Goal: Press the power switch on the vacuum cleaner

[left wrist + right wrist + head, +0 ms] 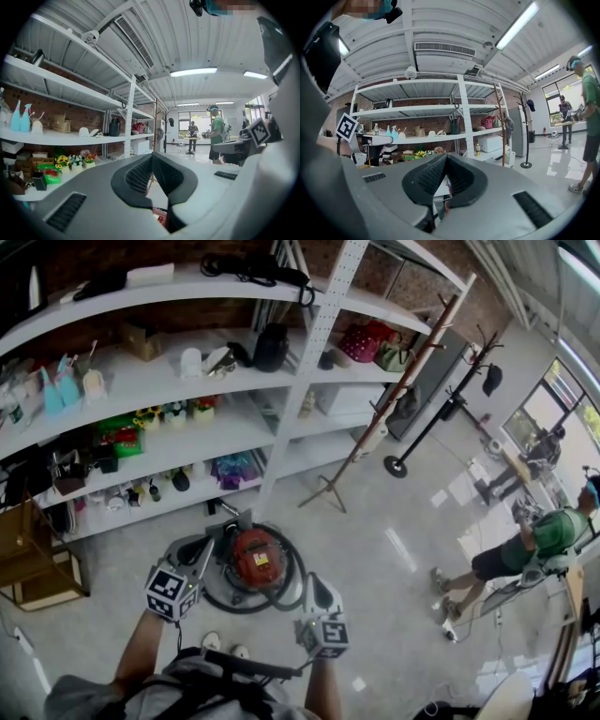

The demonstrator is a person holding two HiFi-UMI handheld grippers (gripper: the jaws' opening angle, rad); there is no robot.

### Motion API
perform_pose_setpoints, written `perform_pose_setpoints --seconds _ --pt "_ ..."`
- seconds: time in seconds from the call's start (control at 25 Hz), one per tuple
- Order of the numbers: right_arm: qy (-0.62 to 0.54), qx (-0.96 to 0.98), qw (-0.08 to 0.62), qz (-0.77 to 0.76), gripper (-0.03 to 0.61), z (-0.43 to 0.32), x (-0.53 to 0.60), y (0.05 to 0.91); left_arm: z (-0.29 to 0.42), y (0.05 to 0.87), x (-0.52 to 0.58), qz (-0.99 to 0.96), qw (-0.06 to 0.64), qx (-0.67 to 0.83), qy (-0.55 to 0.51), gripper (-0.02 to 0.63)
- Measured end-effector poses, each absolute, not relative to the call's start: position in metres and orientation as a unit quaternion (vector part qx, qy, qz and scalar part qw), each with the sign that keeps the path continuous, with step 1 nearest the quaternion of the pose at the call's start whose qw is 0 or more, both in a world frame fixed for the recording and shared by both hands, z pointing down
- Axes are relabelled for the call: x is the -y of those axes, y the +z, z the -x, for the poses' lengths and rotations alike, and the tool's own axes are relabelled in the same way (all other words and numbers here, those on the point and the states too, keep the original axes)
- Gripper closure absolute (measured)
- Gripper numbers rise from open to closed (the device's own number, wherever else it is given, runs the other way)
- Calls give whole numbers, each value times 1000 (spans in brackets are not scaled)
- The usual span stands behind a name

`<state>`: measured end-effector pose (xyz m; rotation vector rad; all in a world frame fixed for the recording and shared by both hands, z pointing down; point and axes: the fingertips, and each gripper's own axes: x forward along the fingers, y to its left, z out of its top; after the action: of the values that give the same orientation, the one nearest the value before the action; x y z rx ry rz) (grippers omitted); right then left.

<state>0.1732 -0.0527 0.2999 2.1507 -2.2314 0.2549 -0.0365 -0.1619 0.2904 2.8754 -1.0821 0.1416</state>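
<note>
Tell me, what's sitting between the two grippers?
The red vacuum cleaner sits between the left gripper and the right gripper, its dark hose curled round it. The head view shows this.

Head view: left flank of vacuum cleaner (258, 557) covered by left gripper (195, 554); loop of hose (248, 606) partly masked by right gripper (317, 585). Power switch too small to be made out. Left gripper view: only red sliver of vacuum cleaner seen through gap under jaws, rest blocked by gripper's own body. Right gripper view: what is seen through jaw gap cannot be identified; bystander (587, 112) cut off by right edge. Shelf items (122, 442) too small to be named.
</note>
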Motion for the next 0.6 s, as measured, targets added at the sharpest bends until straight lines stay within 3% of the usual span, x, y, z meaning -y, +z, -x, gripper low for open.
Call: perform_pose_setpoints --seconds 0.6 --pt "90 725 21 -683 566 -170 56 304 35 291 163 -935 37 351 49 606"
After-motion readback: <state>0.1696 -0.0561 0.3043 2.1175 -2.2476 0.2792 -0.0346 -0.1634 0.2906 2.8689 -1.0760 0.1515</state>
